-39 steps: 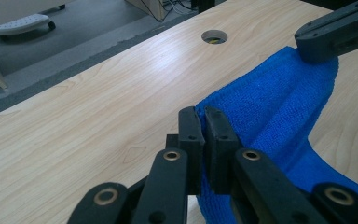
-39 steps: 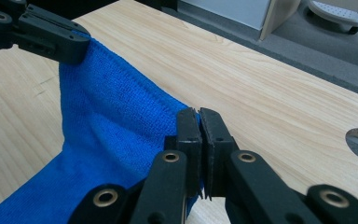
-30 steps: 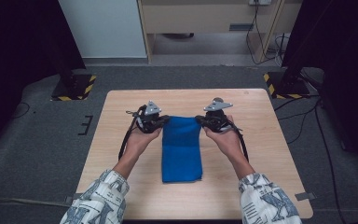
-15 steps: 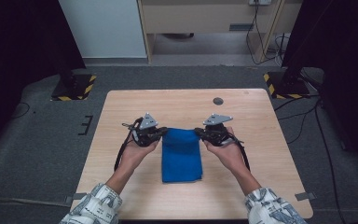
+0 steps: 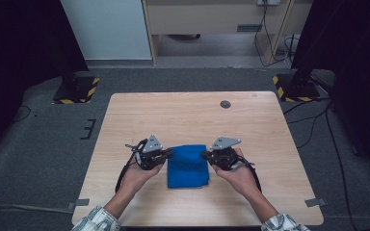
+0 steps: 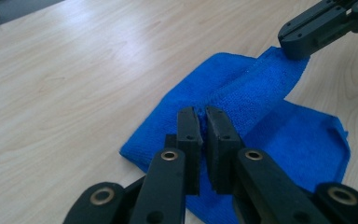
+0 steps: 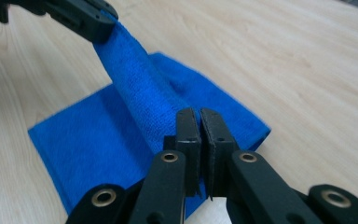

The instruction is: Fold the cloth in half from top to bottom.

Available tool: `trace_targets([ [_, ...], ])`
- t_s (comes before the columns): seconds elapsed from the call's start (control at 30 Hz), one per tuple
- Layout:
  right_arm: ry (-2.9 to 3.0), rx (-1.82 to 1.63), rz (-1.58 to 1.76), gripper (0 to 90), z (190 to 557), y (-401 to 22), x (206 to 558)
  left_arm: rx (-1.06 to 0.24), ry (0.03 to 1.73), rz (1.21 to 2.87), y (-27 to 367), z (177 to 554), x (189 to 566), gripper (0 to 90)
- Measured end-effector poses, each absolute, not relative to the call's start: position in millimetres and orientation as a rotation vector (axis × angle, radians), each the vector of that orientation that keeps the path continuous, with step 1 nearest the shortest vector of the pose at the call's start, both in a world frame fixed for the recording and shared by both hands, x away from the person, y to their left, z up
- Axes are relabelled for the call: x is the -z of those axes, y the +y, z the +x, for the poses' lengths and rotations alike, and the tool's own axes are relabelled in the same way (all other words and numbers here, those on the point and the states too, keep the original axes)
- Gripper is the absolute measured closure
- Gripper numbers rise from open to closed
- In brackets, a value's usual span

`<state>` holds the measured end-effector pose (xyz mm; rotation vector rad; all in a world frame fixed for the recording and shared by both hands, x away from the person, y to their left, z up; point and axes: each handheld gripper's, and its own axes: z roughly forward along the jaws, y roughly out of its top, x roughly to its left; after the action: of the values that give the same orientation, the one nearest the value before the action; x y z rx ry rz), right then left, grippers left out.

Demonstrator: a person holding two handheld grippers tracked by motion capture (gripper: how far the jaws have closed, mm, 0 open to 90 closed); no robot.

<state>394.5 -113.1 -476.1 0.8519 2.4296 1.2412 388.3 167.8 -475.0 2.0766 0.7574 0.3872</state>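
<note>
Surface: pale wooden table (image 5: 183, 115), dark grommet (image 5: 225, 104) at its far side.
Cloth: blue microfibre cloth (image 5: 188, 166), folded, lying on the table well nearer the person than the grommet.
Left gripper (image 5: 169, 153): jaws clamped on the cloth's far left corner.
Right gripper (image 5: 205, 155): jaws pinched on the far right corner.
Key relation: held edge runs taut between both grippers; the cloth's body lies nearer the person, equally near both hands.

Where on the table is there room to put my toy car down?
The whole far half of the wooden table is bare, from the blue cloth up to the far edge, apart from a small dark round spot. It is crowded near the front, where the left gripper and right gripper pinch the cloth.
</note>
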Motion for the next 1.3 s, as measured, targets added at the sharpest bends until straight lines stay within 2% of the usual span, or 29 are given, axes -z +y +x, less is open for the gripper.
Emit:
trace_targets([
  [0.7,2.473,-1.222,0.802,85.3,372,-114,496,-0.305,0.772,2.078,175,365,495,83.6],
  [0.9,2.467,-1.228,0.804,83.8,366,-119,498,-0.277,0.77,2.074,174,359,499,80.4],
  [1.0,2.475,-1.22,0.799,79.8,364,-120,499,-0.272,0.766,2.085,173,354,502,76.7],
  [1.1,2.488,-1.224,0.804,72.8,358,-122,501,-0.281,0.764,2.091,174,344,503,65.6],
  [1.3,2.486,-1.261,0.794,62.8,345,-123,494,-0.256,0.75,2.085,179,332,504,59.6],
])
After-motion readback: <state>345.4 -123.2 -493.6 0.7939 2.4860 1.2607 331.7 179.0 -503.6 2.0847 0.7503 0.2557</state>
